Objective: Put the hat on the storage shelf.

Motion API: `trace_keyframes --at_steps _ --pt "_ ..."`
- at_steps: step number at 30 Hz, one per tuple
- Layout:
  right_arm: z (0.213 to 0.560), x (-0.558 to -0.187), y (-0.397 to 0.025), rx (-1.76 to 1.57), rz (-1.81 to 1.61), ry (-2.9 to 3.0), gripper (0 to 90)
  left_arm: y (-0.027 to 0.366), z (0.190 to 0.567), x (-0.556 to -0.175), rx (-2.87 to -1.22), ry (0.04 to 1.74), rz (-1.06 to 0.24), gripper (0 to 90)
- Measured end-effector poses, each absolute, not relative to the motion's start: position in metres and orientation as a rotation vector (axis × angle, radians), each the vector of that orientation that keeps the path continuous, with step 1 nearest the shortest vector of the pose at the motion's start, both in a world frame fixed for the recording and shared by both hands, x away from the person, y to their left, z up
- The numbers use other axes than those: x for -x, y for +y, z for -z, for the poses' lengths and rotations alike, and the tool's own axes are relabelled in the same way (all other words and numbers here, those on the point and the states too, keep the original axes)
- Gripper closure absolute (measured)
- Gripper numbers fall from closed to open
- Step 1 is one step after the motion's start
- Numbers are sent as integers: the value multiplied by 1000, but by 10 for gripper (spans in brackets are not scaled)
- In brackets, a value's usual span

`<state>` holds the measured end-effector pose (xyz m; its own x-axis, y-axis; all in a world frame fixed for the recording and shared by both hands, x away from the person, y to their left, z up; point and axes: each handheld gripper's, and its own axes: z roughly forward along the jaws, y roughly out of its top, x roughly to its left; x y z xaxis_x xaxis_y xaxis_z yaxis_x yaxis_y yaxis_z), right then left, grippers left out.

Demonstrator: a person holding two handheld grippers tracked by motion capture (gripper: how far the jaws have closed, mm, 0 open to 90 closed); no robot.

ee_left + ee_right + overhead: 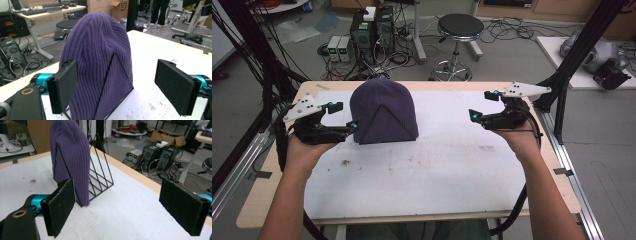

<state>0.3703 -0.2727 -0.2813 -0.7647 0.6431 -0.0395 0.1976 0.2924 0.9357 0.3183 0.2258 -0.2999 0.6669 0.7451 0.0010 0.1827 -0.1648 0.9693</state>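
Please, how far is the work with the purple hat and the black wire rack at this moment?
Done: the purple hat stands upright in the black wire rack on the table. In hand: the left gripper is open right beside the hat, its jaws not closed on it. The right gripper is open and well apart. Left: gripping the hat and, probably, lifting it out.
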Motion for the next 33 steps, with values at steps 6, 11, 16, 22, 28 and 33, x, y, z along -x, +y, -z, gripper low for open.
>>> trace_keyframes --at_steps 6,11,16,22,28,33 --pt "284 -369 -275 -754 -1476 2155 128 224 300 -319 -1704 767 -591 196" --pt "283 -368 -274 -749 -1478 2151 128 225 301 -318 -1707 771 -596 198" --pt "284 -369 -273 -753 -1482 2151 128 225 302 -319 -1714 776 -590 199" --pt "284 -369 -273 -754 -1481 2151 128 223 303 -320 -1722 770 -586 201" --pt "283 -368 -274 -770 -1485 2151 128 219 304 -321 -1733 764 -579 201" --pt "283 -368 -275 -769 -1494 2147 129 218 305 -321 -1733 768 -579 201"
